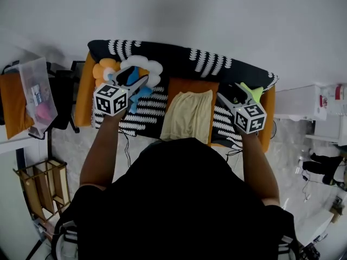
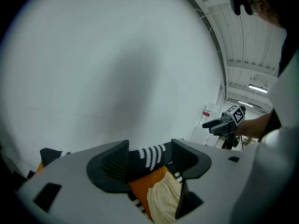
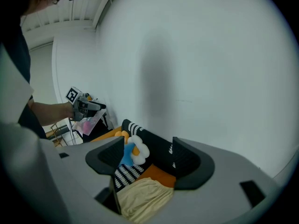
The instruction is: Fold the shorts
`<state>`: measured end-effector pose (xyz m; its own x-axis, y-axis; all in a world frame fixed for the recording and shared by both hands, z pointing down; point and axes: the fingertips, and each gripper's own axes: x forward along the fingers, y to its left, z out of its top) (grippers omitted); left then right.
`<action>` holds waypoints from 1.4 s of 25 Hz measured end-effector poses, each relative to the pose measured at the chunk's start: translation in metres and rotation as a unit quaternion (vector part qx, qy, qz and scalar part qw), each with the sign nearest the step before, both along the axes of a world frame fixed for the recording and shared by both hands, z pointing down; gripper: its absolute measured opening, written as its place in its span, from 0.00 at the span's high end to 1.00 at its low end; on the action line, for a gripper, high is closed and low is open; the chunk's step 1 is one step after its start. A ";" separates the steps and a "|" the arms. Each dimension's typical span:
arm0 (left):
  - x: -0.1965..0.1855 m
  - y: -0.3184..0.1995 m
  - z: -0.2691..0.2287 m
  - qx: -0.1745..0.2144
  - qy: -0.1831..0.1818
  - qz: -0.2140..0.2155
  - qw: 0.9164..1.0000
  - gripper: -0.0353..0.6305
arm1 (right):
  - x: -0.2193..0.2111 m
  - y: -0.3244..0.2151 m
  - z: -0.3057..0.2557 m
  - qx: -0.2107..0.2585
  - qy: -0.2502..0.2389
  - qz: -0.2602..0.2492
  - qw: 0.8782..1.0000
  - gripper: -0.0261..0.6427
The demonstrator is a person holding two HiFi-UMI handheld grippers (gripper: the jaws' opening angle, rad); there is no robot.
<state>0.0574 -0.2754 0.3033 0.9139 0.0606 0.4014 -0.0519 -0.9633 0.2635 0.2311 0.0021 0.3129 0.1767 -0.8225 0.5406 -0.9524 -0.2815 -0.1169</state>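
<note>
L gripper (image 1: 138,85), R gripper (image 1: 244,93): jaws apart, flanking shorts (image 1: 190,115).

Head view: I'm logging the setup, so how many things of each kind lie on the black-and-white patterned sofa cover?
Pale yellow fabric shorts: 1
Orange rectangular pad: 1
Flower-shaped plush cushions: 2, white and orange
Total: 4, leaving out an unclear blue patch beside the flowers.

Against the white wall (image 1: 217,15) stood an orange couch (image 1: 84,99) draped in a black-and-white patterned blanket (image 1: 179,58), a white flower cushion (image 1: 147,65) near its left end, a clear plastic bag (image 1: 37,93) and wooden rack (image 1: 42,186) beside it.
</note>
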 end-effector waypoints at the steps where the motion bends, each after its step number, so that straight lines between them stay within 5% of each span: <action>1: 0.001 0.001 -0.002 0.001 0.001 0.000 1.000 0.49 | 0.002 0.000 -0.001 0.001 0.001 -0.001 1.000 0.46; 16: 0.039 0.050 -0.019 0.018 -0.002 -0.052 0.998 0.49 | 0.067 0.030 -0.006 0.027 -0.003 -0.047 0.999 0.47; 27: 0.057 0.102 -0.019 0.018 -0.019 -0.121 0.992 0.49 | 0.119 0.036 0.014 0.018 -0.012 -0.151 0.988 0.50; 35: 0.022 0.105 0.000 0.003 -0.034 -0.194 0.980 0.49 | 0.124 0.006 0.069 -0.030 -0.016 -0.229 0.973 0.50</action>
<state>0.0792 -0.1702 0.3032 0.8385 -0.2887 0.4621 -0.4317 -0.8694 0.2404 0.3554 0.0077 0.3822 -0.2185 -0.7778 0.5893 -0.9757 0.1637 -0.1457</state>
